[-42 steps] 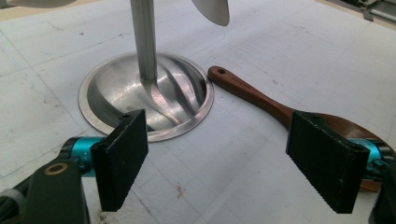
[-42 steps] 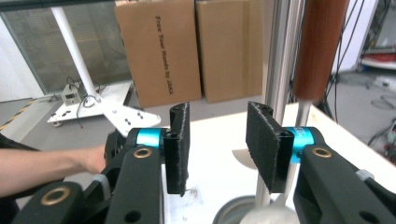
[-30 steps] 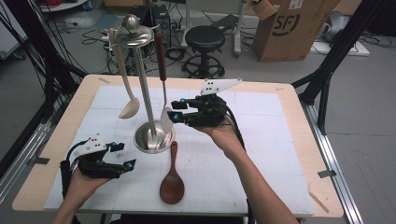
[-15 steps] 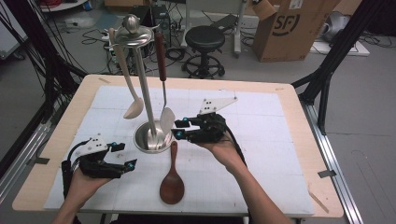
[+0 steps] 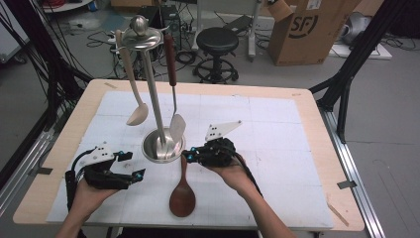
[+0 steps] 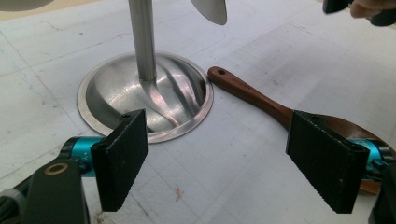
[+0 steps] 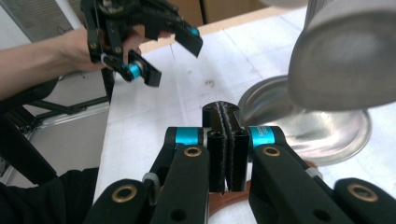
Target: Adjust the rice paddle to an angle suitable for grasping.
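Bench [image 5: 307, 106]: white mat over the top, steel utensil stand [image 5: 159, 144] near the centre, pale ladle [image 5: 132, 84] and brown-handled spatula [image 5: 173, 99] hanging from it. Wooden spoon [image 5: 182, 193] flat on the mat toward the near edge, handle tip at the stand's base, bowl nearest the edge. Right gripper [image 5: 190, 156] low over the handle, pads just brought together, apparently clamped on it; left gripper [image 5: 130, 166] toward the near left corner, fingers apart, holding nothing.

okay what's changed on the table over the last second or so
The right gripper came down toward the person to the wooden spoon's handle, its jaws just closing until pressed together above the handle; no grip shows. The left gripper stayed open and still. Spoon and utensil stand did not move.
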Available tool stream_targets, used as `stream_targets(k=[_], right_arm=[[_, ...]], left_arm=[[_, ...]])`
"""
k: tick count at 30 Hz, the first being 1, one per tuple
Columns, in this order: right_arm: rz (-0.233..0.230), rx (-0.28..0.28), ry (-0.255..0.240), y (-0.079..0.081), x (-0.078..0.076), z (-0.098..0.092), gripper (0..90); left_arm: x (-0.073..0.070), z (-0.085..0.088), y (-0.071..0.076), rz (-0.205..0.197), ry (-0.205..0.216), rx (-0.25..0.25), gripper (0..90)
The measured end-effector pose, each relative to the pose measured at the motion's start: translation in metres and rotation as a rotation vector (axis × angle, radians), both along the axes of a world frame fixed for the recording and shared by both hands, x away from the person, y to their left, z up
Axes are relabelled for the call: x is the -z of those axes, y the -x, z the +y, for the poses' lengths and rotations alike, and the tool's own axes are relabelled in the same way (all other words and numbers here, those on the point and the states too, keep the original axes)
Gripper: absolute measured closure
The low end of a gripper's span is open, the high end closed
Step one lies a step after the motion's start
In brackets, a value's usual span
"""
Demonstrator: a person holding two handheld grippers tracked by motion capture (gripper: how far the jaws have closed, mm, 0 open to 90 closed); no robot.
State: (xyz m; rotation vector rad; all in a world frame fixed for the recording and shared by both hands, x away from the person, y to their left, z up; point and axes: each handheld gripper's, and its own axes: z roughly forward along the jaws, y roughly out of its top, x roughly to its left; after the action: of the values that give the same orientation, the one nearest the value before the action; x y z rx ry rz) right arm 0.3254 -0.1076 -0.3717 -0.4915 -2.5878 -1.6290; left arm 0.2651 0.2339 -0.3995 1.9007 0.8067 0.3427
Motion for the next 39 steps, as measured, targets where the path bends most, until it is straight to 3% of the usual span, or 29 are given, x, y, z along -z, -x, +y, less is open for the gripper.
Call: stream_targets(k=[12,24,39], right_arm=[[0.045,0.002,0.050,0.008,0.030,0.010,89.2],[0.052,-0.004,0.109,0.012,0.053,0.024,89.2],[0.044,-0.029,0.177,0.016,0.068,0.046,89.2]], left_arm=[[0.001,-0.001,-0.001,0.003,-0.007,0.004,21.7],[0.001,-0.002,0.000,0.003,-0.006,0.004,21.7],[0.001,-0.002,0.000,0.004,-0.009,0.007,21.7]])
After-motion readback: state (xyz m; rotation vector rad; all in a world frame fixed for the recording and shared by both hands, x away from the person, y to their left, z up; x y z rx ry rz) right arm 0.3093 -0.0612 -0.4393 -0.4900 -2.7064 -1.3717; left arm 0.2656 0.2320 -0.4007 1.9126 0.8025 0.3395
